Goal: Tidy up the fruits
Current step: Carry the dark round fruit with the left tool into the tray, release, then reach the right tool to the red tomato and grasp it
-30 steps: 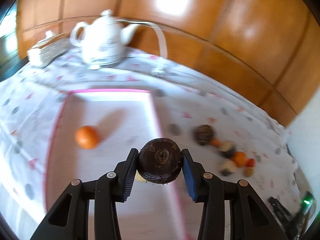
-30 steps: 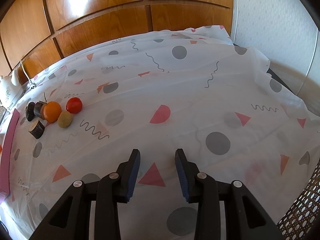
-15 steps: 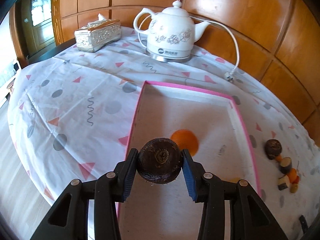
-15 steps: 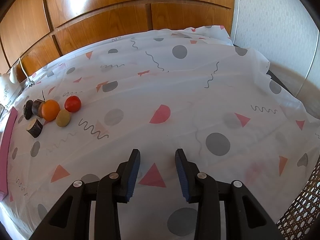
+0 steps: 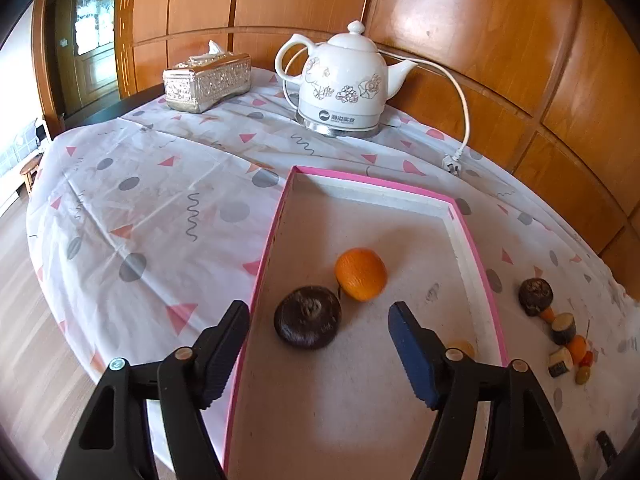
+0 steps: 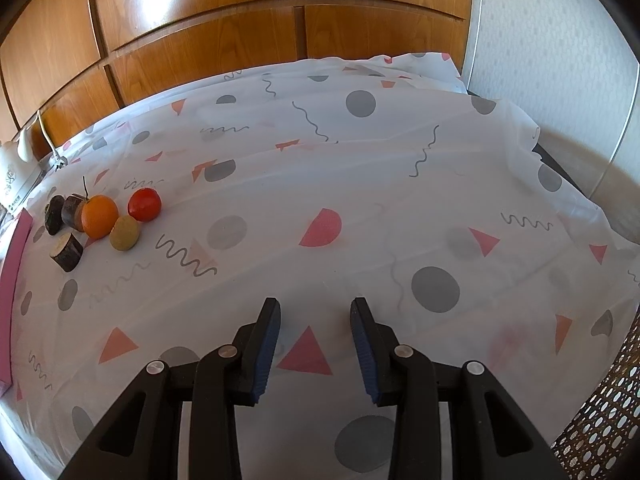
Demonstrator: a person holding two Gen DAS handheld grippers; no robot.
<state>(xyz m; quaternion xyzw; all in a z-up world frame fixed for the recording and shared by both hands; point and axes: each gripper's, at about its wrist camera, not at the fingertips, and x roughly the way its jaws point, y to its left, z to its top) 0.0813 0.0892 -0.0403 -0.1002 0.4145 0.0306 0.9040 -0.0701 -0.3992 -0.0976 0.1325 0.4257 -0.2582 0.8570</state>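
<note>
Risk I see: dark brown round fruit (image 5: pixel 307 317) free between my left tongs (image 5: pixel 318 322), jaws opening; could roll into orange fruit (image 5: pixel 361 274) just beside.

Pink-rimmed white tray (image 5: pixel 472 248) holds both, plus small yellow piece at right rim.

Right tongs (image 6: pixel 316 330) apart, empty; remaining fruit cluster (image 6: pixel 100 216) on surface.

Both wrist cameras tilt down over the surface (image 6: pixel 360 184) — sharing the fruit cluster (image 5: pixel 568 336), at ten o'clock from the right.

yellow fruit (image 5: pixel 463 347) behind left tool (image 5: pixel 320 334), kettle (image 6: pixel 9 168) cropped
</note>
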